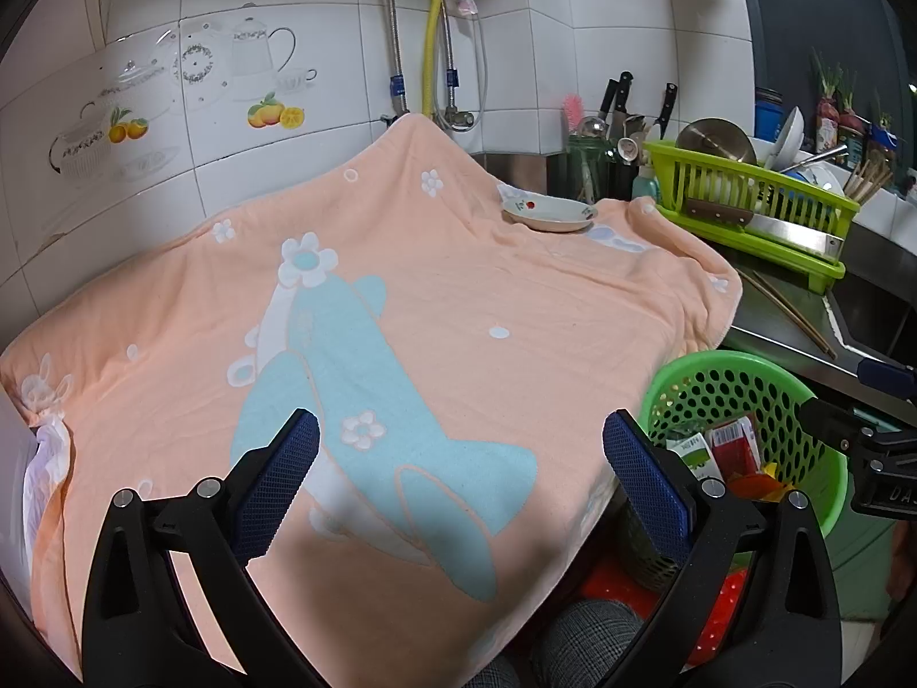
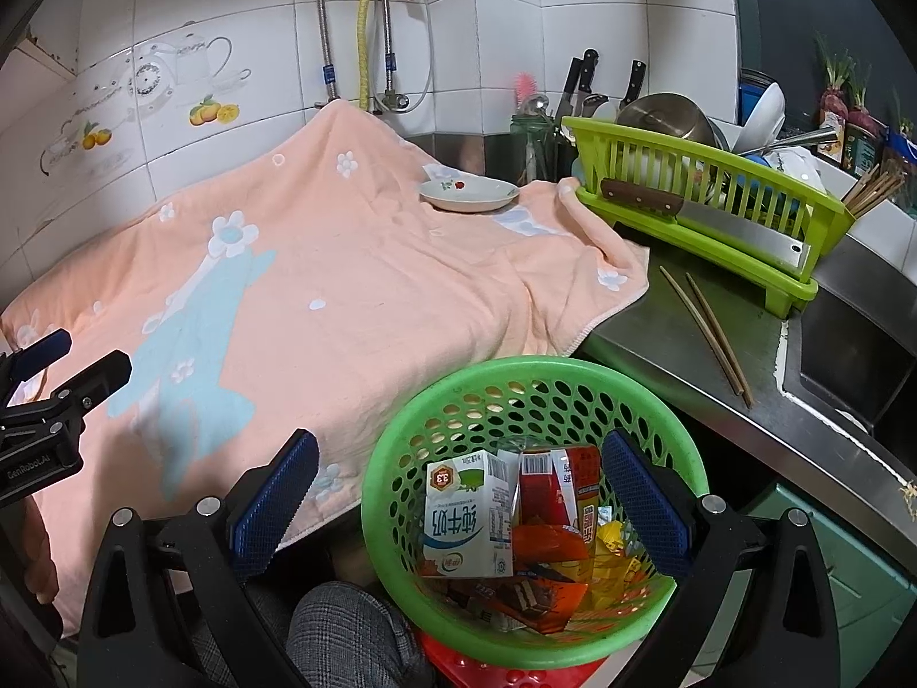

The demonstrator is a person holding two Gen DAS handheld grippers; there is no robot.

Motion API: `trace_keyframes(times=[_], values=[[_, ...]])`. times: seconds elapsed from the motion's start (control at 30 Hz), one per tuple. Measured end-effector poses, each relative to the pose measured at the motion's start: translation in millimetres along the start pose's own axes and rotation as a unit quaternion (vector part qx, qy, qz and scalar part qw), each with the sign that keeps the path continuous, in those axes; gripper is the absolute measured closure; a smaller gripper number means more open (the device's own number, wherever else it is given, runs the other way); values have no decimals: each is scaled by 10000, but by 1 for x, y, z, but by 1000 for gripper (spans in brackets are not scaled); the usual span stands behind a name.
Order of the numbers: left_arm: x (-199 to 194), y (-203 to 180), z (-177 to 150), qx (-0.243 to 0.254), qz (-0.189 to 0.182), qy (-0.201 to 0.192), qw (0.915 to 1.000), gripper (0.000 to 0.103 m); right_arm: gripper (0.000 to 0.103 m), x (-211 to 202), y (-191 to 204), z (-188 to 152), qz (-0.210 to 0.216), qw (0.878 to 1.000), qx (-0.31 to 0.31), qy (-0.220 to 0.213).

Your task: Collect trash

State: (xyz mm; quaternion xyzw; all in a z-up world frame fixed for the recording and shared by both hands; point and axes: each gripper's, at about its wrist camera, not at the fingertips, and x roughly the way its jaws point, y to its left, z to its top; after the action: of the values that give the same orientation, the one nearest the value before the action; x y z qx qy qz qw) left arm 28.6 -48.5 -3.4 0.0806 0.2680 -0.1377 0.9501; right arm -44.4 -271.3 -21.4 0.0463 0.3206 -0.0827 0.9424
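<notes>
A round green perforated basket (image 2: 573, 378) stands below the counter edge; it holds a white milk carton (image 2: 467, 516), a red carton (image 2: 559, 481) and yellow and orange wrappers (image 2: 613, 544). My right gripper (image 2: 458, 504) is open and empty, hovering over the basket. The basket also shows in the left wrist view (image 1: 739, 378) at lower right. My left gripper (image 1: 461, 476) is open and empty above the peach towel (image 1: 430, 298) that covers the counter.
A white saucer (image 2: 469, 193) sits on the towel's far edge. A green dish rack (image 2: 705, 212) with a cleaver (image 2: 716, 218) stands on the steel counter, two chopsticks (image 2: 710, 332) before it. A sink (image 2: 848, 367) lies right. A knife block and tiled wall are behind.
</notes>
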Motion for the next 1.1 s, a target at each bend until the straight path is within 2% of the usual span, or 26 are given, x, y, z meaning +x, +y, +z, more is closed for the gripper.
trace_keyframes(times=[0.53, 0.77, 1.1], values=[[0, -1, -1, -21, -36, 24, 10000, 5, 7, 2, 2, 0, 50, 10000, -26, 20], [-1, -2, -2, -18, 102, -34, 9999, 5, 7, 2, 4, -1, 79, 10000, -49, 23], [-1, 0, -2, -52, 116, 51, 9999, 5, 7, 4, 8, 0, 131, 9998, -122, 30]])
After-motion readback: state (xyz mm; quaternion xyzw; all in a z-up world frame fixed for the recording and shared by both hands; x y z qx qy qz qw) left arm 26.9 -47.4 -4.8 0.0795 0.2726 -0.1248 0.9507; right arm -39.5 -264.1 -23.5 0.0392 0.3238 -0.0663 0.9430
